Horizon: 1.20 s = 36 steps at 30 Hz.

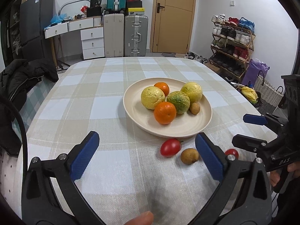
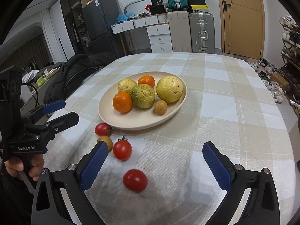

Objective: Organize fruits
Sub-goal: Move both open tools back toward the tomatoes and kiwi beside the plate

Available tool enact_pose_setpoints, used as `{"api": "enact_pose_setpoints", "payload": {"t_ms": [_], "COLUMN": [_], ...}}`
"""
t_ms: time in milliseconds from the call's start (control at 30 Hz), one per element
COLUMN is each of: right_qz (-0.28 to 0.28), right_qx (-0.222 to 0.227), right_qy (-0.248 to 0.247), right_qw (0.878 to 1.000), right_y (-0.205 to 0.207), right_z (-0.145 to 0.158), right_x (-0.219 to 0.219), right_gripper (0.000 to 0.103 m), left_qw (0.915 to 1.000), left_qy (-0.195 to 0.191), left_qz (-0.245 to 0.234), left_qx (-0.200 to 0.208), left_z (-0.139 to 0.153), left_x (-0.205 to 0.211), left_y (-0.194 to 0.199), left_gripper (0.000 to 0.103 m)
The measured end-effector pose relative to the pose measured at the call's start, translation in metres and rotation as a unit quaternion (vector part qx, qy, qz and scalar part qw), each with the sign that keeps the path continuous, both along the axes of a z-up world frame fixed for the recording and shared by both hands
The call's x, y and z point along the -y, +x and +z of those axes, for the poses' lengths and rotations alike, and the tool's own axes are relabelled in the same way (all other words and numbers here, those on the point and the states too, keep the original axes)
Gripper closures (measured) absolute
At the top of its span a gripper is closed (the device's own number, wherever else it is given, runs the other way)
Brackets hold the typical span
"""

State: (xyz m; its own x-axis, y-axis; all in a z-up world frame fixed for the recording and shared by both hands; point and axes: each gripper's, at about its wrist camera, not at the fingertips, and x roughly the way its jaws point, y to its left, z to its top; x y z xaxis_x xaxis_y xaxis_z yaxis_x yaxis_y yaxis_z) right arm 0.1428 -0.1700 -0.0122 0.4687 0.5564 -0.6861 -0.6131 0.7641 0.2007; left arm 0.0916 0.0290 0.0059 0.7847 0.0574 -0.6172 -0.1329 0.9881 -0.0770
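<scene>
Cream-coloured and round, a plate is seen on a table covered by a beige and pale blue checked cloth. Six fruits are held on the plate: two yellow citrus fruits, one at the left and one at the right, a green-and-yellow mottled fruit between them, a small orange at the back, a larger orange at the front, and a small brown fruit beside the mottled one. Four more fruits are left on the cloth, off the plate on its near side. In the right wrist view, a red tomato is seen just beside the plate rim, a second brown fruit lies just below it and is partly hidden by a blue pad, a stemmed tomato lies beside that, and a third tomato lies nearest the camera, slightly blurred. The left gripper is held with its jaws wide apart above the cloth, nothing being pressed by its blue pads. The right gripper is likewise spread wide and empty, with the stemmed tomato and the blurred tomato seen in the gap between its fingers but touched by neither. Each tool is visible in the other's view, gripped by a hand. A fingertip is seen at the bottom edge of the left wrist view.
</scene>
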Motion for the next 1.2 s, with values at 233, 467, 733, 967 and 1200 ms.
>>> {"api": "enact_pose_setpoints", "payload": {"t_ms": [233,467,733,967,1200], "right_qz": [0.018,0.042,0.047,0.045,0.052], "right_qx": [-0.001,0.003,-0.003,-0.012,-0.021], "right_qy": [-0.017,-0.037,-0.051,-0.063,-0.075], "right_qw": [1.000,0.998,0.998,0.997,0.996], "right_y": [-0.009,-0.016,-0.015,-0.012,-0.012], "right_z": [-0.003,-0.006,-0.011,-0.016,-0.022], "right_x": [-0.003,-0.011,-0.012,-0.011,-0.009], "right_gripper": [0.000,0.000,0.000,0.000,0.000], "left_qw": [0.9999,0.9997,0.9995,0.9991,0.9984], "left_qy": [0.004,0.009,0.012,0.011,0.013], "left_qz": [-0.010,-0.018,-0.024,-0.027,-0.033], "left_qx": [-0.003,-0.009,-0.019,-0.031,-0.044], "left_z": [-0.003,-0.007,-0.013,-0.021,-0.024], "left_x": [0.010,0.018,0.021,0.023,0.024], "left_y": [-0.004,-0.003,0.001,0.006,0.009], "left_gripper": [0.001,0.001,0.001,0.001,0.001]}}
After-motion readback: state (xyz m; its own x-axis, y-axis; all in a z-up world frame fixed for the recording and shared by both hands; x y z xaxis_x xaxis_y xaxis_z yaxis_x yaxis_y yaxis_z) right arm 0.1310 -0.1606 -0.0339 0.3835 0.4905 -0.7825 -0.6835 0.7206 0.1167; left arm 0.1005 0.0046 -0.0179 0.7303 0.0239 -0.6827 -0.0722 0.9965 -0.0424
